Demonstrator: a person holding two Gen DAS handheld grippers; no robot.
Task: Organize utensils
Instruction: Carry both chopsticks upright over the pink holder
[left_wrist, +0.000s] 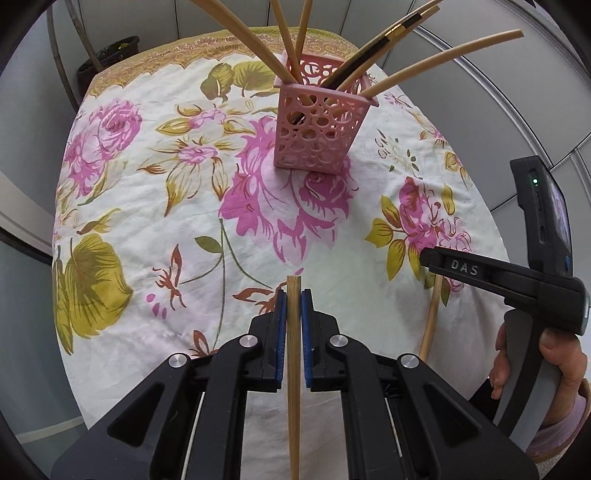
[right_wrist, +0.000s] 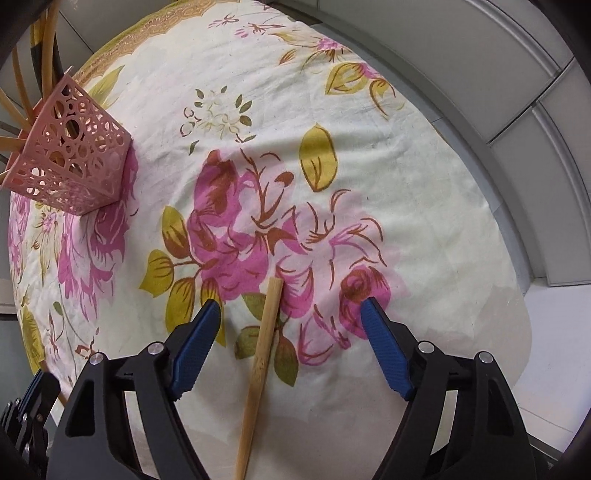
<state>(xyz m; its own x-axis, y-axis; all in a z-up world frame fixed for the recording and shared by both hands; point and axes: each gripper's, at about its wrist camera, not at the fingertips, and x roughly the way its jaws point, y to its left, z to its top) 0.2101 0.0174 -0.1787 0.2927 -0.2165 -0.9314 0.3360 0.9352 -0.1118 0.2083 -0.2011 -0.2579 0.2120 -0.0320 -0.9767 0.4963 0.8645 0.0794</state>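
Upright pink holder (left_wrist: 319, 125), chopsticks (left_wrist: 439, 61) inside

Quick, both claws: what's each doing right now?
Left claw: shut on a chopstick.
Right claw: open, astride another chopstick on the tablecloth.

Bright, even light — soft shadows, sharp focus, fisheye bending at edges.

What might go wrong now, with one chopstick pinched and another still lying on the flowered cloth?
1. The left tongs pinch their chopstick near its top end, so it may swing or slip.
2. The pink holder is light-looking and already full of splayed sticks; a nudge may tip it.
3. The open right tongs straddle the lying chopstick, which might roll away.
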